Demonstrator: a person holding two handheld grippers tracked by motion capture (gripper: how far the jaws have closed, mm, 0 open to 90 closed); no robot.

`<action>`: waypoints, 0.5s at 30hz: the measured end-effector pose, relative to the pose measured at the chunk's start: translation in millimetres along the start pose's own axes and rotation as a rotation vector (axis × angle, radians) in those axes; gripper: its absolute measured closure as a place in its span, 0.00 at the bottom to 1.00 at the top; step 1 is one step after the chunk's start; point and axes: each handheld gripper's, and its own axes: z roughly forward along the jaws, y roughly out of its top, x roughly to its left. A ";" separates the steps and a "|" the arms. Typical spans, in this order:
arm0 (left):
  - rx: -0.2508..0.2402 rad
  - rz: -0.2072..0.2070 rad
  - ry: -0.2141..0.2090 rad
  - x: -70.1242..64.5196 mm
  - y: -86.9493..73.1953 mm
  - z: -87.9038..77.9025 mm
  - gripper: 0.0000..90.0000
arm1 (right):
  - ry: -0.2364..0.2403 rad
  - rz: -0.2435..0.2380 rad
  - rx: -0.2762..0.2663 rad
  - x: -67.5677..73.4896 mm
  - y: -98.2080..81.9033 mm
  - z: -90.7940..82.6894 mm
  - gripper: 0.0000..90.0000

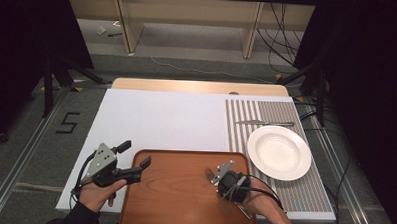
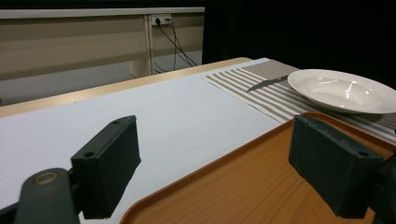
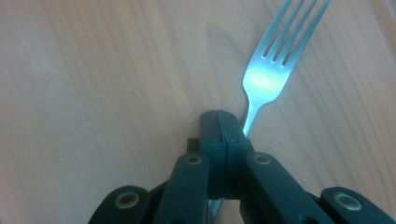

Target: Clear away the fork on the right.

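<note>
A silver fork [image 3: 266, 79] lies on the brown wooden tray [image 3: 93, 93], tines pointing away from me. My right gripper [image 3: 224, 126] is shut on the fork's neck just below the tines, jaws pressed together around it. In the high view that gripper [image 1: 223, 179] points down at the right part of the tray [image 1: 178, 191], with the fork tines [image 1: 209, 172] sticking out to its left. My left gripper [image 1: 136, 155] hovers at the tray's left rim, held level. Its jaws stand wide apart and empty [image 2: 215, 163] over the tray edge [image 2: 243, 191].
A white plate [image 1: 279, 152] rests on a striped placemat [image 1: 304, 190] right of the tray, with a knife [image 1: 264, 123] lying beyond it. The plate [image 2: 343, 91] and knife [image 2: 268, 83] also appear in the left gripper view. A white sheet [image 1: 161, 120] covers the table.
</note>
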 end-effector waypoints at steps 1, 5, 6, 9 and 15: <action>0.000 0.000 0.000 0.1 0.1 0.1 0.18 | -0.005 0.008 0.008 -0.5 -0.3 -0.5 1.00; -0.001 0.001 -0.001 0.2 0.1 -0.1 0.18 | -0.023 0.009 0.011 -4.3 -2.7 -0.6 1.00; -0.002 -0.001 0.000 0.2 0.2 -0.1 0.18 | -0.025 0.016 0.012 -4.7 -3.3 -1.0 1.00; -0.001 0.001 -0.001 0.0 0.3 -0.4 0.18 | -0.036 0.026 0.022 -7.1 -5.0 -2.0 1.00; -0.002 0.000 -0.001 0.1 0.4 -0.5 0.18 | -0.049 0.042 0.029 -13.7 -9.9 -3.6 1.00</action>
